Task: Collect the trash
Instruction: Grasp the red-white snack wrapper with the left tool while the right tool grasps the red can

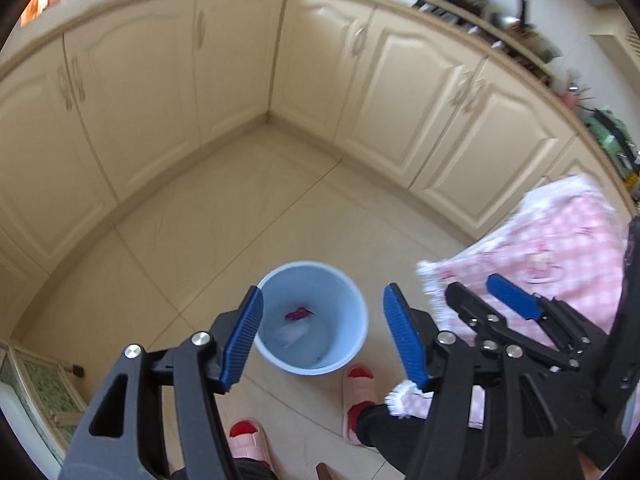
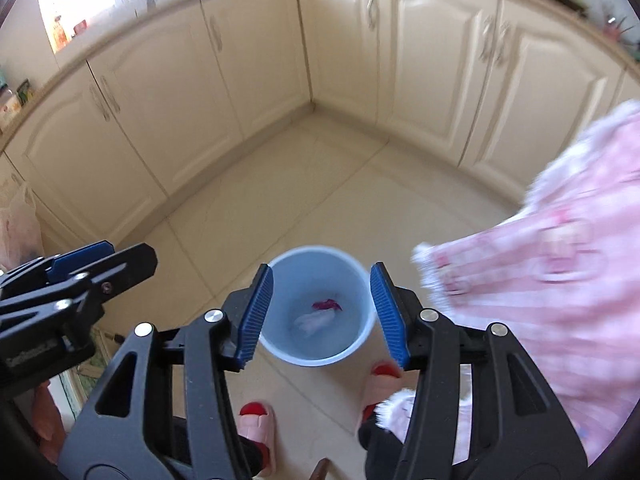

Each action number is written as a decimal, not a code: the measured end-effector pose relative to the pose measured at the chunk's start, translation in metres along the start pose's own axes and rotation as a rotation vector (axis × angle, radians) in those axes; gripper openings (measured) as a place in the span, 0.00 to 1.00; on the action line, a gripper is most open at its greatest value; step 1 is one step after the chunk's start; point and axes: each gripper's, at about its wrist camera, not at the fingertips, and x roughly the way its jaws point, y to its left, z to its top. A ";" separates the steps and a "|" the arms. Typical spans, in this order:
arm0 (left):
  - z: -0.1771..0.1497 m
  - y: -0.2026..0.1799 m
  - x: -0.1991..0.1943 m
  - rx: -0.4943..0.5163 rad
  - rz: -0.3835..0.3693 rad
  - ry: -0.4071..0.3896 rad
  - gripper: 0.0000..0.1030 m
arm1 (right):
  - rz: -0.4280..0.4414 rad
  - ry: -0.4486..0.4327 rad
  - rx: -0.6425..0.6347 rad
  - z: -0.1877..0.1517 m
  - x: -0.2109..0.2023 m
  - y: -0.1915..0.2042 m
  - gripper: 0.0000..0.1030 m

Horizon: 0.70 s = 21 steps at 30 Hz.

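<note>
A light blue bin [image 1: 354,312] stands on the tiled kitchen floor, also in the right wrist view [image 2: 352,276]. Inside lie a white crumpled piece [image 1: 292,334] and a magenta scrap [image 1: 298,313], seen again as white [image 2: 314,322] and magenta [image 2: 326,304]. My left gripper [image 1: 322,338] is open and empty, held high above the bin. My right gripper [image 2: 322,312] is open and empty above the bin too. The right gripper shows at the right of the left wrist view [image 1: 484,300]; the left gripper shows at the left of the right wrist view [image 2: 92,264].
Cream cabinets [image 1: 240,64] line the corner behind the bin. The person's pink slippers [image 1: 360,394] stand just in front of the bin. A pink checked apron [image 1: 560,248] hangs at the right. A plastic bag [image 2: 20,220] sits at the far left.
</note>
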 end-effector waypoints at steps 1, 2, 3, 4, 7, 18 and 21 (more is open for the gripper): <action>0.000 -0.006 -0.013 0.012 -0.010 -0.020 0.60 | -0.010 -0.026 0.000 -0.001 -0.015 0.002 0.49; 0.000 -0.015 -0.030 0.027 -0.024 -0.046 0.61 | -0.022 -0.057 -0.002 -0.002 -0.033 0.001 0.49; -0.001 -0.026 -0.044 0.044 -0.041 -0.071 0.62 | -0.040 -0.091 -0.005 -0.004 -0.055 -0.002 0.49; -0.001 -0.036 -0.060 0.061 -0.062 -0.096 0.63 | -0.061 -0.130 -0.008 -0.006 -0.079 -0.006 0.50; -0.006 -0.072 -0.099 0.112 -0.130 -0.155 0.65 | -0.122 -0.230 -0.004 -0.014 -0.141 -0.020 0.51; -0.051 -0.242 -0.160 0.440 -0.393 -0.162 0.69 | -0.394 -0.435 0.192 -0.081 -0.292 -0.137 0.58; -0.062 -0.275 -0.153 0.494 -0.416 -0.128 0.69 | -0.428 -0.411 0.276 -0.100 -0.298 -0.170 0.59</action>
